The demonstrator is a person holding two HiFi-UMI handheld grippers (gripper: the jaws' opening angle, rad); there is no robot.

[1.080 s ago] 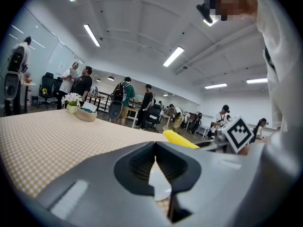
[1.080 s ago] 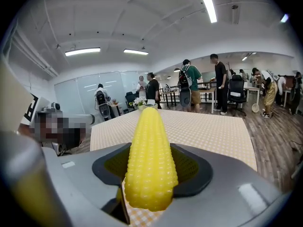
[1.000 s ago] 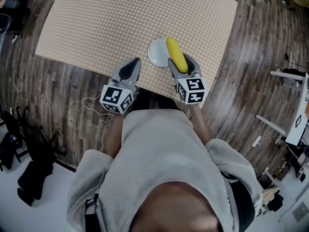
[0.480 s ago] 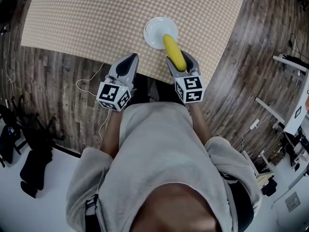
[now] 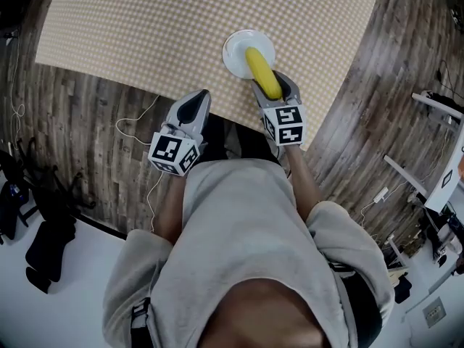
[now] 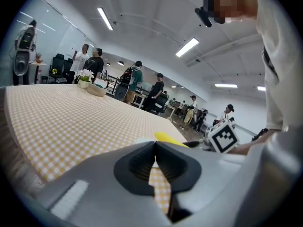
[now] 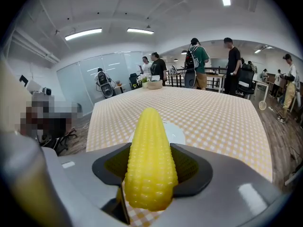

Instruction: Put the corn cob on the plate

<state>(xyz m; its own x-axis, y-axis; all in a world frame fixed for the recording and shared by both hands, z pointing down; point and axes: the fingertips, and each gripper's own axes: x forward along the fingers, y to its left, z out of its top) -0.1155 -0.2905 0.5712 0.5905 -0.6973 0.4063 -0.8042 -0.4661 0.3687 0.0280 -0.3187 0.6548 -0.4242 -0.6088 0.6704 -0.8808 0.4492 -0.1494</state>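
A yellow corn cob (image 5: 262,72) is clamped lengthwise in my right gripper (image 5: 271,87), its tip reaching out over the small white plate (image 5: 237,47) on the checked tablecloth. In the right gripper view the corn cob (image 7: 150,162) fills the jaws and the plate (image 7: 176,135) shows just behind it. My left gripper (image 5: 193,107) hangs at the table's near edge, left of the plate, its jaws shut with nothing between them. From the left gripper view the left gripper (image 6: 155,148) has the cob (image 6: 169,138) just beyond it.
A beige checked tablecloth (image 5: 159,27) covers the table (image 5: 94,100), whose wooden edge shows around it. A basket and flowers (image 6: 90,85) stand at the far end. Several people stand in the room behind. A thin white cable (image 5: 138,118) lies near the left gripper.
Both grippers have sunk toward the table. The cob's tip now lies over the plate's middle rather than at its near edge.
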